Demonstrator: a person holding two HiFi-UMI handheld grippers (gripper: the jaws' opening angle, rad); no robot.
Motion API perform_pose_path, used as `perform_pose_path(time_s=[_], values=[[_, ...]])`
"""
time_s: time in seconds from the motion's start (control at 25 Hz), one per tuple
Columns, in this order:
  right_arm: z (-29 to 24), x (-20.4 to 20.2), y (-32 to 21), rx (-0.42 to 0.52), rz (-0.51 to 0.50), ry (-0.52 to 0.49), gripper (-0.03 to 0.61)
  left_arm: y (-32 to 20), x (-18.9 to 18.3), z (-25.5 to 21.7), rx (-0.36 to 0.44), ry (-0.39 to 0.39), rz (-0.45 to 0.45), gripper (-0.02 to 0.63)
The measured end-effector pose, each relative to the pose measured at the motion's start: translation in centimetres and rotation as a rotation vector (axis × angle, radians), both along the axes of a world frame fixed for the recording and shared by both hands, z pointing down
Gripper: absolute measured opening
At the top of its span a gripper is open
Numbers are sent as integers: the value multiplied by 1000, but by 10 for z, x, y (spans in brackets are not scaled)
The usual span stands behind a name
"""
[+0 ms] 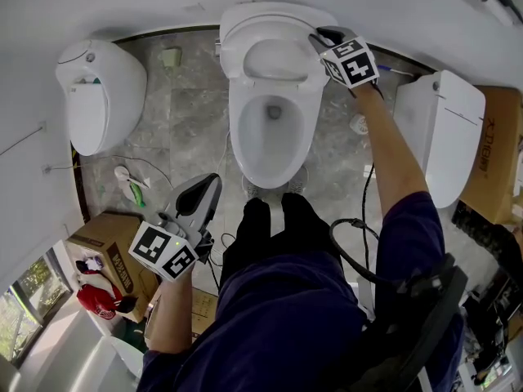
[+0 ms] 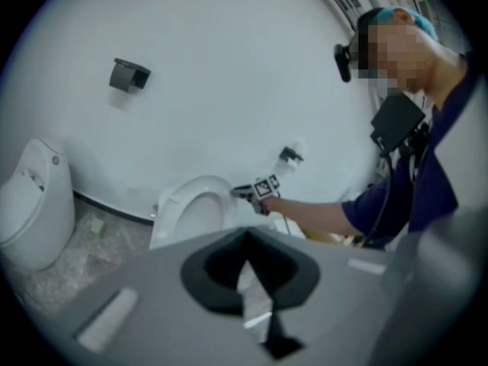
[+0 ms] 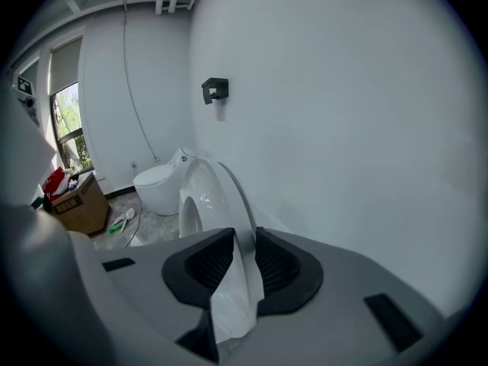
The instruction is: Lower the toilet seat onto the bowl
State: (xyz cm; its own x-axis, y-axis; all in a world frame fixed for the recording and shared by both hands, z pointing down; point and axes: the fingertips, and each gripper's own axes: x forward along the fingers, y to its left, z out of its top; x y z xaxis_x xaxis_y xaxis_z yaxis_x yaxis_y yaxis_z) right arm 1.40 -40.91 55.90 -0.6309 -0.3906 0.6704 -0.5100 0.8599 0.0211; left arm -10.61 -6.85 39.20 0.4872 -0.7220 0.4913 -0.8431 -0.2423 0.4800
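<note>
The right hand-held gripper has its jaws closed on the rim of the toilet seat; the white edge fills the gap between the two dark pads, and the hold sits high on the side of the seat nearest that arm. From where I stand I cannot tell whether the pads take the seat alone or a lid behind it as well. The seat stands raised, close to upright and leaning back toward the wall beyond the hand-held gripper; the bowl lies open below and on the person's side of it, with nothing resting on its rim.

The left hand-held gripper hangs low by the person's left knee, well apart from the toilet, with its jaws together on nothing; it looks to have no part in this.

I judge the grip to be taken and the lowering barely begun, if at all; the seat has nearly its whole swing to go. The next move calls for drawing the rim forward and down along the arc of the hinge at the back, letting the wrist turn with the seat so the edge does not twist out of the pads; then slowing near the bowl so it lands softly, and opening the jaws only once it lies flat.
</note>
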Motion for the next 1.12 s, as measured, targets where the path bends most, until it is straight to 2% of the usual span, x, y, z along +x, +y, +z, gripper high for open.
perform_pose_path(time_s=[0.4, 0.68, 1.12], values=[[-4, 2, 8, -15, 4, 1, 77, 6, -2, -1, 6, 9, 4, 3], [-10, 5, 32, -27, 44, -37, 78, 8, 3, -4, 25, 25, 27, 3], [-15, 11, 64, -34, 40, -37, 83, 21, 8, -10, 46, 35, 46, 3]])
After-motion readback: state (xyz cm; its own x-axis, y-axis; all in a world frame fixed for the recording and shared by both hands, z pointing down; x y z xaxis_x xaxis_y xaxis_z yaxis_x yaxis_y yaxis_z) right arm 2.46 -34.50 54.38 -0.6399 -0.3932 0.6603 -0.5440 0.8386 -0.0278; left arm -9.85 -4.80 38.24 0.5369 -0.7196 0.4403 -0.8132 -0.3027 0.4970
